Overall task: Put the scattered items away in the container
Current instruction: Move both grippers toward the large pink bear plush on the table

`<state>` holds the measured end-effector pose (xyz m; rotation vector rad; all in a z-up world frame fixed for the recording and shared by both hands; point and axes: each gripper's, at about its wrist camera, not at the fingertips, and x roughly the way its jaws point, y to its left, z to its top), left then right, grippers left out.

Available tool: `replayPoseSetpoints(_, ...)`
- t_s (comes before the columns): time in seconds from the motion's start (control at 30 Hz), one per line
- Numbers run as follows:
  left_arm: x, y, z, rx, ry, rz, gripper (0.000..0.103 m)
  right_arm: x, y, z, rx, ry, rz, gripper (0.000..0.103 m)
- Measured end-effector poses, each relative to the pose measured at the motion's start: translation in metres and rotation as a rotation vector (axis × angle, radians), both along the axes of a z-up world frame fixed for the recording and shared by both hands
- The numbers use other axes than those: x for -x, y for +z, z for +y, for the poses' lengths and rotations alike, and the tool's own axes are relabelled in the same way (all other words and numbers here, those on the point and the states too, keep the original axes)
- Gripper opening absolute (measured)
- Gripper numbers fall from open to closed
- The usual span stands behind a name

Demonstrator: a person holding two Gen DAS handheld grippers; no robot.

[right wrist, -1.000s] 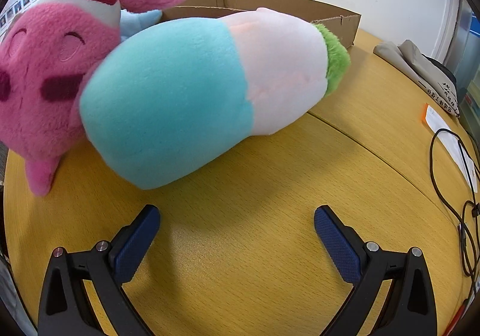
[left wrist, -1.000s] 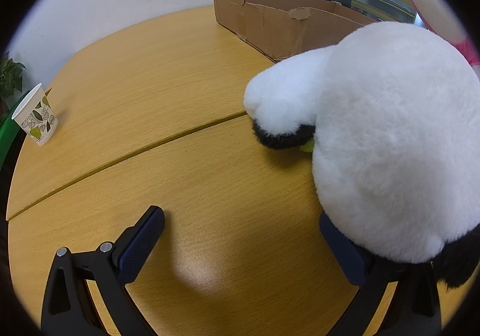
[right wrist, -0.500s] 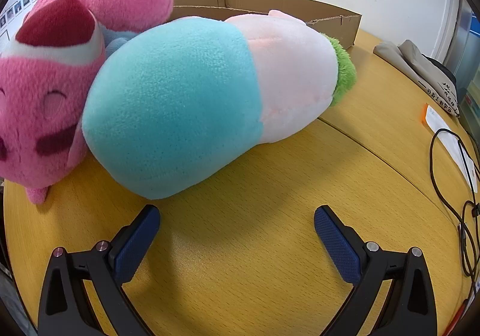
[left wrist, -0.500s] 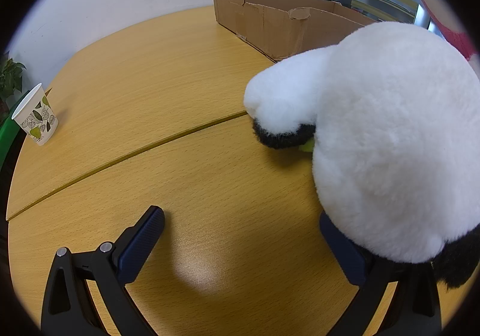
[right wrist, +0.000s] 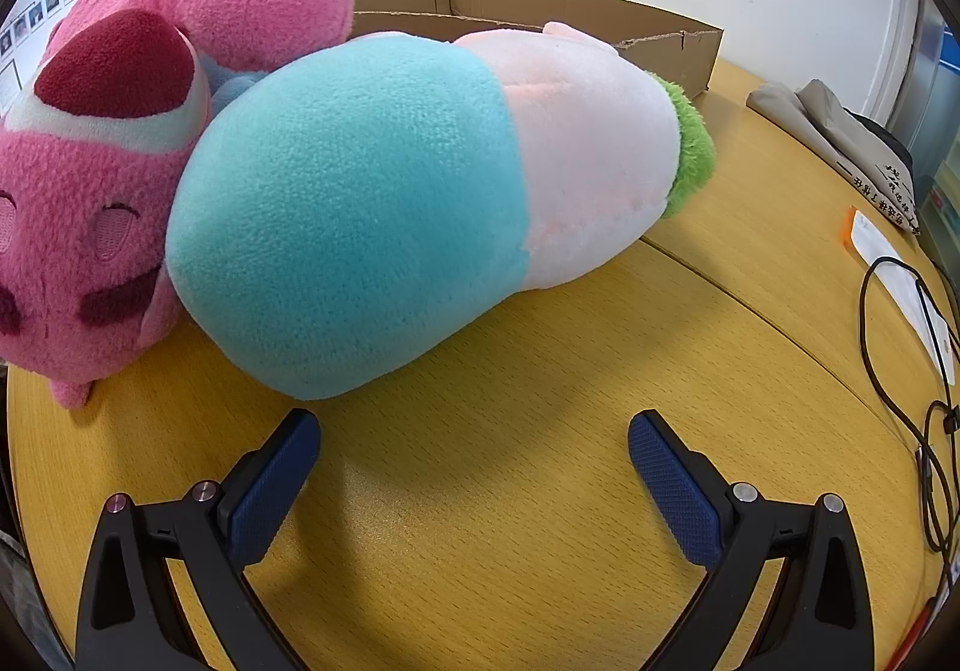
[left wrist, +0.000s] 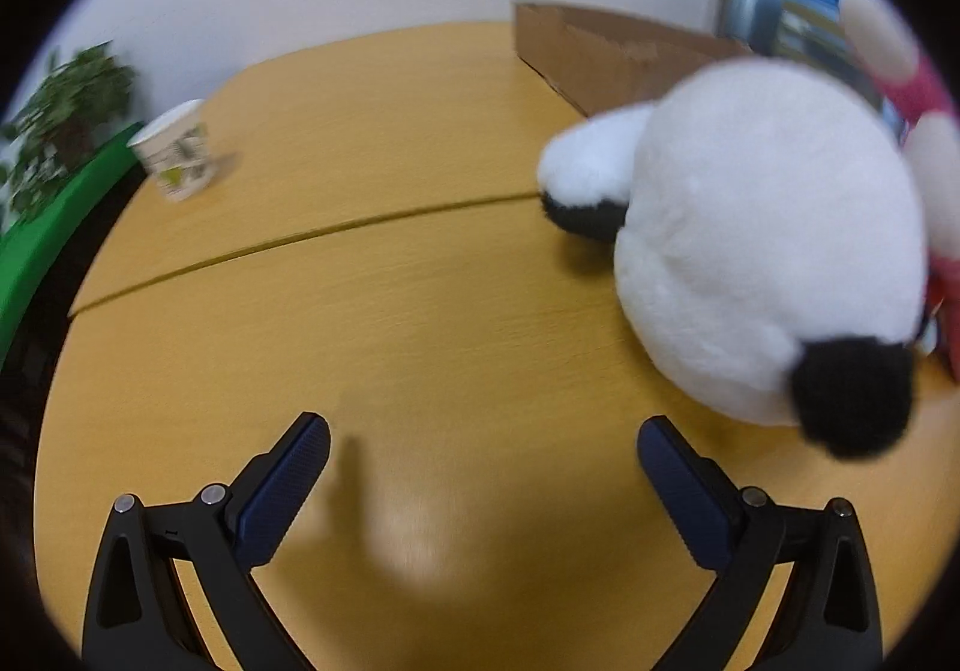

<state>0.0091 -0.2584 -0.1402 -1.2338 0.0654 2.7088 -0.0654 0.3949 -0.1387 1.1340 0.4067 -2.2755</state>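
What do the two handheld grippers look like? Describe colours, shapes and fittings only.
The left gripper and right gripper look identical: matte black angular frames with triangular cut-outs, silver round fasteners at the joints, and two fingers tipped with dark blue, finely textured pads. No cables, markings or sleeves show.

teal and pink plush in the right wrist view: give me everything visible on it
The plush toy is a long, rounded bolster shape in fleecy fabric: teal near end, pale pink far half, shaggy green tuft at the far tip, a small pink nub on top. It lies on its side on the wooden table, its far end in front of the cardboard box. The pink plush presses against its left side. The right gripper sits just short of it, jaws open, not touching.
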Motion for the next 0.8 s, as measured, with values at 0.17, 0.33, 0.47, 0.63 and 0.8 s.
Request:
replayPoseSetpoints(0.17,-0.05,0.061,0.004,-0.131,0.221,0.19,0.102,0.01,-0.002,-0.007,-0.001,-0.033,0.0,0.103)
replayPoseSetpoints(0.33,-0.07,0.12,0.062,-0.118,0.261,0.354,0.102,0.013,-0.004,-0.016,-0.002,-0.147,0.001,0.103)
replayPoseSetpoints(0.47,-0.085,0.141,0.132,-0.079,0.188,0.429,0.102,-0.011,0.001,-0.016,0.001,-0.197,0.027,0.103)
replayPoseSetpoints(0.63,-0.091,0.143,0.197,-0.097,0.109,0.403,0.102,-0.098,0.055,0.001,0.162,-0.384,0.213,0.103)
replayPoseSetpoints(0.8,-0.084,0.136,0.258,-0.076,-0.026,0.387,0.102,-0.158,0.112,-0.03,0.349,-0.483,0.31,0.103)
